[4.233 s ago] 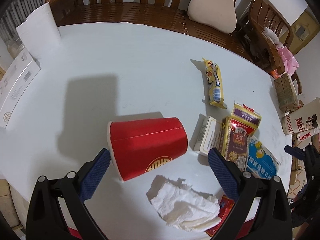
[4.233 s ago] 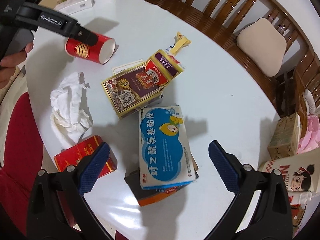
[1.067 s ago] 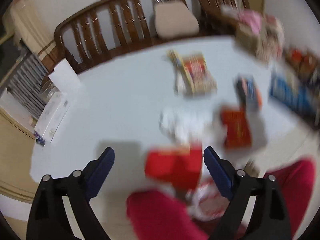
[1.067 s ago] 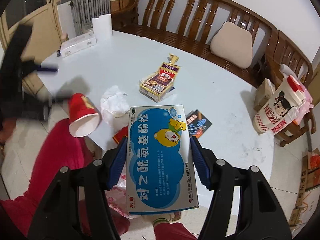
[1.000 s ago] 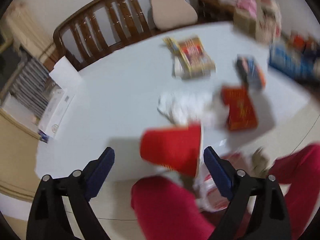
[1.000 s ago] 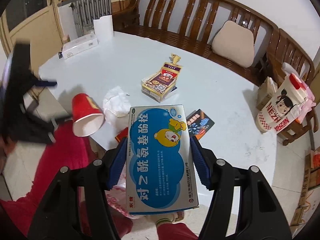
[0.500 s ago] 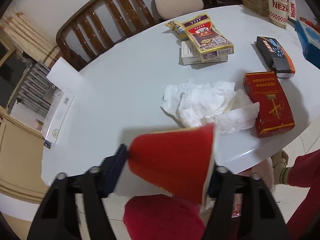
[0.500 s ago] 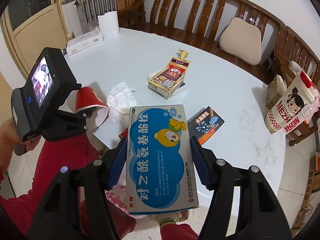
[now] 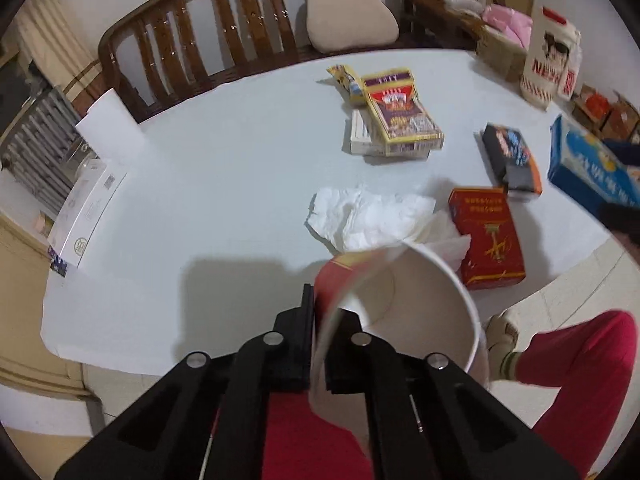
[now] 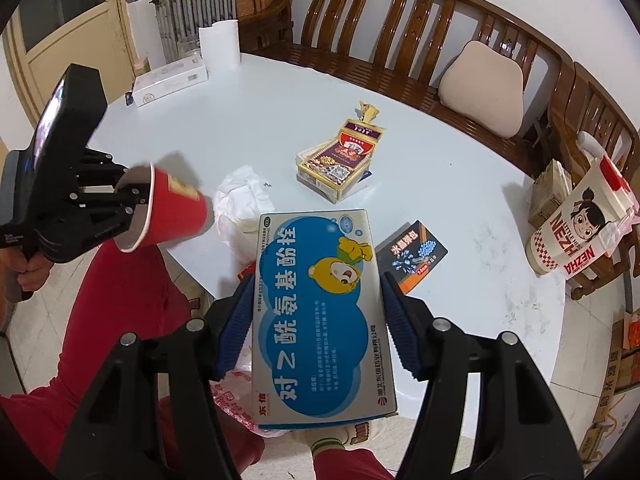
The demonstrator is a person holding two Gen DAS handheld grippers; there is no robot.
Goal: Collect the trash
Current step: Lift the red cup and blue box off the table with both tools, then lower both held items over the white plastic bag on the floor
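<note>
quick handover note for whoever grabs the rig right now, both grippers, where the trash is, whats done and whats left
Left gripper: shut on the rim of the red paper cup, held off the table edge.
Right gripper: shut on the blue medicine box, held over the pink plastic bag on the floor.
Done: cup and blue box lifted; neither dropped yet.
Left on the white table: crumpled tissue, red box, black-orange box, yellow box on a white box, yellow snack wrapper.
</note>
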